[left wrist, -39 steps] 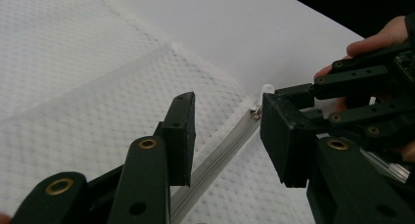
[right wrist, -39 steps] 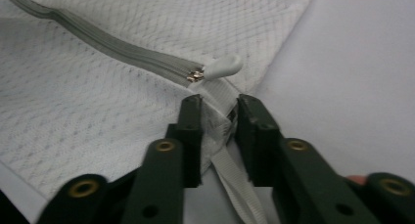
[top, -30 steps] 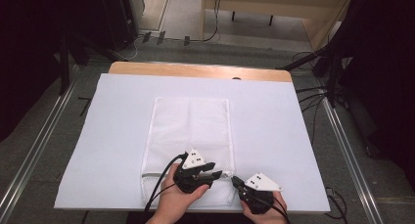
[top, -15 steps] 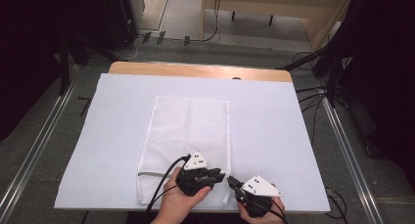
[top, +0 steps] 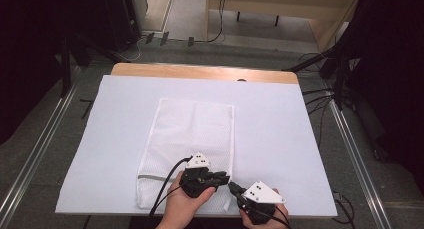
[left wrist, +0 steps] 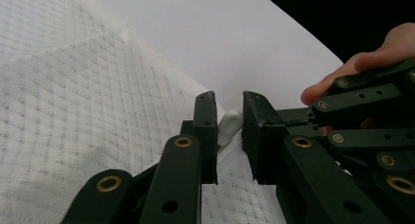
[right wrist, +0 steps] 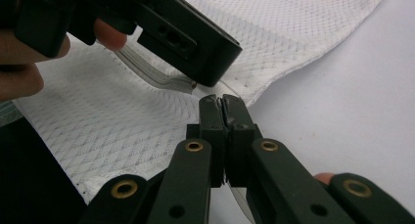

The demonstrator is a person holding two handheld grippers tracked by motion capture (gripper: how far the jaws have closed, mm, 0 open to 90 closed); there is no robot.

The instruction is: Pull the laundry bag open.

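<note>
A white sheet [top: 280, 139] covers the tabletop [top: 200, 71], whose wooden far edge shows beyond it. On the sheet lies a white mesh laundry bag [top: 192, 139], flat, its long side running away from the person; it is the landmark for the rest.

The high view shows the whole bag and both hands at its near end: the left gripper [top: 220, 178] rests over the bag's near right part, and the right gripper [top: 234, 189] sits just off the bag's near right corner, tips close to the left one's. A grey band [top: 150, 178] crosses the bag's near left part.

The left gripper view adds what the high view cannot resolve: its jaws stand apart over the bag's edge, with a small silvery zipper pull [left wrist: 230, 123] in the gap between them, and the right gripper [left wrist: 362, 116] just beside.

The right gripper view shows its own jaws [right wrist: 224, 106] pressed together at the bag's corner on a thin translucent strip [right wrist: 161, 79] that runs along the bag's edge; the left gripper [right wrist: 195, 43] hangs just above that strip.

Compared with a second ago, the left gripper has shifted toward the bag's near right corner and the two grippers have drawn closer together; the bag lies as it did.
</note>
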